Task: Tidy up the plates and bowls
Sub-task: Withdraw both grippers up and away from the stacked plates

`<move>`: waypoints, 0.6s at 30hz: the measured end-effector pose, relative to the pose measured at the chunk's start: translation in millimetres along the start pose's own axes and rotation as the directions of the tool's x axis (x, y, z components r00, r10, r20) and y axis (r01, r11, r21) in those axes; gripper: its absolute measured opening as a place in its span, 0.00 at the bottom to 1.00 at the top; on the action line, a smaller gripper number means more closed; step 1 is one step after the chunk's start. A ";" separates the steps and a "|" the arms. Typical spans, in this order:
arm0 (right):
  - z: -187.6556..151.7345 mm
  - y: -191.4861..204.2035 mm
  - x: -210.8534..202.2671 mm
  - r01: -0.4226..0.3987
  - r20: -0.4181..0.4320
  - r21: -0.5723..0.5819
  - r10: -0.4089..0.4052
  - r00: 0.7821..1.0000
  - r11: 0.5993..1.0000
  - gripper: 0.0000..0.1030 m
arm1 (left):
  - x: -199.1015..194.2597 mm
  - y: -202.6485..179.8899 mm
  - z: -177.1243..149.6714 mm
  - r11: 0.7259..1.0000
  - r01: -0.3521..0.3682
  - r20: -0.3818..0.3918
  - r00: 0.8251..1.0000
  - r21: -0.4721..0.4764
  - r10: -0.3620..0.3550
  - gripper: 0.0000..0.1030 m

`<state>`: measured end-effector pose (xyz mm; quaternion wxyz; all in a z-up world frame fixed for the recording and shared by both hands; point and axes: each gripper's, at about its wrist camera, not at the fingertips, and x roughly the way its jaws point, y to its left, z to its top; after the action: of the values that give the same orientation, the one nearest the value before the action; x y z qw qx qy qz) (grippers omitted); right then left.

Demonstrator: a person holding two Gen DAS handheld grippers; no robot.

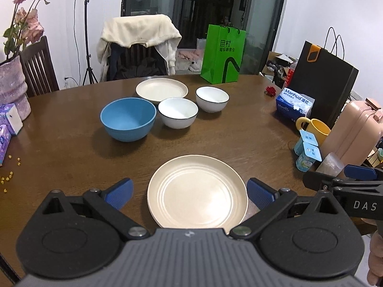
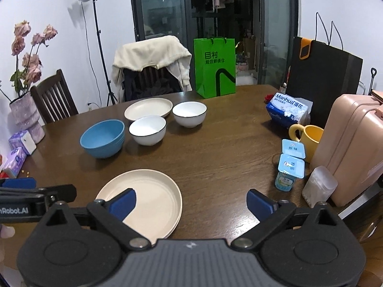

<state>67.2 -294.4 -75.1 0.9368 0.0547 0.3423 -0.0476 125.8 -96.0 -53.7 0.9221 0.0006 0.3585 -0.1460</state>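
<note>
Two cream plates, two white bowls with dark rims and one blue bowl stand on the brown wooden table. The near plate lies close to the near table edge, alone, with bare wood all round it. The far plate sits toward the far side, and just in front of it the three bowls form a loose row: the blue bowl on the left, the middle white bowl just beside it, and the right white bowl a little farther back; whether neighbouring rims touch cannot be told. In the right wrist view the blue bowl's outer wall shows stepped ridges.

A wide strip of open wood separates the bowl row from the near plate, and more bare table lies to the right of the plate. The right edge is crowded: a tissue pack, a yellow mug, two small yogurt cups, a clear container and a pink case. A green bag stands at the far edge, a vase at the left.

The left gripper is spread wide, its blue pads flanking the near plate above it, holding nothing. The right gripper is equally wide and empty, its left pad over the plate's right part.
</note>
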 end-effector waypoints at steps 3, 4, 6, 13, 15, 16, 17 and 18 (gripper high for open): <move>0.6 -3.5 -2.9 -0.002 0.011 0.011 0.002 1.000 1.000 0.98 | -3.4 -2.9 1.0 1.000 -0.008 0.009 1.000 0.001 0.008 1.00; 0.8 -4.5 -4.0 -0.001 0.016 0.014 0.001 1.000 1.000 0.98 | -5.6 -3.4 1.2 1.000 -0.009 0.014 1.000 0.004 0.009 1.00; 1.2 -7.9 -6.4 -0.003 0.025 0.023 0.002 1.000 1.000 0.98 | -8.9 -7.8 0.7 1.000 -0.006 0.026 1.000 0.017 0.006 1.00; -0.1 -12.1 -13.8 -0.019 0.042 0.033 0.018 0.999 0.999 0.98 | -14.8 -14.7 0.4 0.999 -0.016 0.048 0.999 0.043 0.014 1.00; 0.1 -11.1 -15.9 -0.016 0.048 0.030 0.015 0.999 0.999 0.98 | -16.8 -14.0 0.2 0.999 -0.018 0.054 0.998 0.040 0.016 1.00; 0.2 -10.8 -16.4 -0.015 0.049 0.029 0.014 0.999 0.999 0.98 | -18.2 -13.0 0.2 0.999 -0.019 0.056 0.998 0.038 0.017 1.00; 0.0 -10.1 -17.1 -0.015 0.051 0.029 0.014 0.999 0.999 0.98 | -19.3 -12.1 -0.1 0.999 -0.021 0.059 0.998 0.036 0.019 1.00; 0.1 -9.7 -17.3 -0.015 0.051 0.028 0.014 0.999 0.999 0.98 | -20.6 -10.8 0.2 0.999 -0.026 0.061 0.998 0.032 0.024 1.00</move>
<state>52.8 -303.2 -64.5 0.9446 0.0692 0.3174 -0.0469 108.6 -100.9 -38.8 0.9342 0.0159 0.3278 -0.1402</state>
